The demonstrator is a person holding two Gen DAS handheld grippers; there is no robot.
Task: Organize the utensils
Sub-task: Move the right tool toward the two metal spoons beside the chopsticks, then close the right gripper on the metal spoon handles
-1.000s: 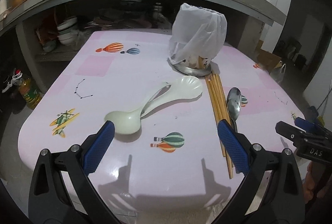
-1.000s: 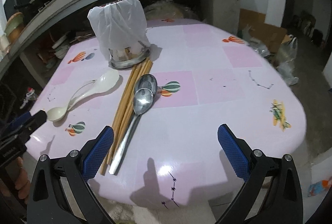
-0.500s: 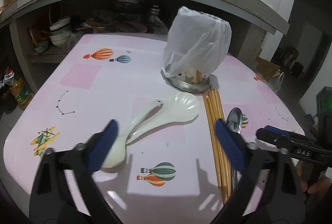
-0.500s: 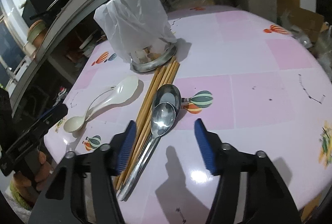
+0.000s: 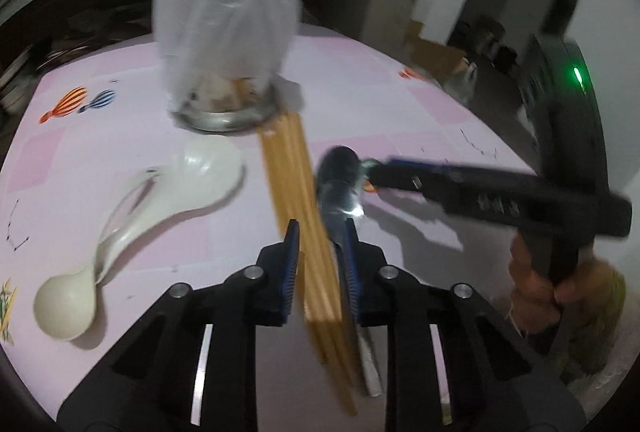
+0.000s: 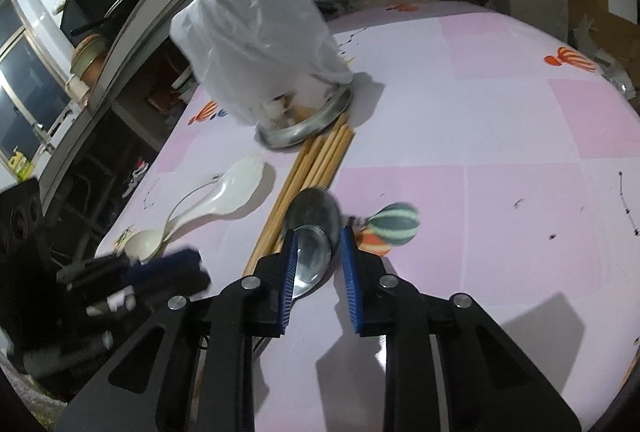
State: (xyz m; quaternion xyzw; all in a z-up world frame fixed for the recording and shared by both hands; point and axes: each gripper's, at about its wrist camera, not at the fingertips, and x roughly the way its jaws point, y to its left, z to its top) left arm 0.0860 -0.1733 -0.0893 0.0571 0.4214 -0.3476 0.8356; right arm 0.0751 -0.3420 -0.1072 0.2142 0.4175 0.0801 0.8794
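A bundle of wooden chopsticks [image 5: 294,184] lies on the pink table [image 6: 500,136], running from the bag-covered utensil holder [image 5: 228,32] toward me. My left gripper [image 5: 320,260] straddles the bundle; its jaws are closing, with slim gaps still at the pads. Two metal spoons [image 6: 316,216] lie just right of the chopsticks. My right gripper [image 6: 318,264] is over the nearer spoon's bowl, jaws closing and the right pad clear of it. A white rice paddle [image 5: 208,176] and a white soup spoon [image 5: 64,308] lie to the left.
The right gripper [image 5: 374,170] reaches in from the right in the left wrist view, held by a hand [image 5: 536,272]. A counter shelf with pots and dishes [image 6: 92,60] runs behind the table. Cardboard boxes [image 6: 600,12] stand beyond the far right edge.
Both grippers came forward and down over the utensils, and their jaws narrowed from wide open. The left now straddles the chopsticks, the right the spoon bowl.
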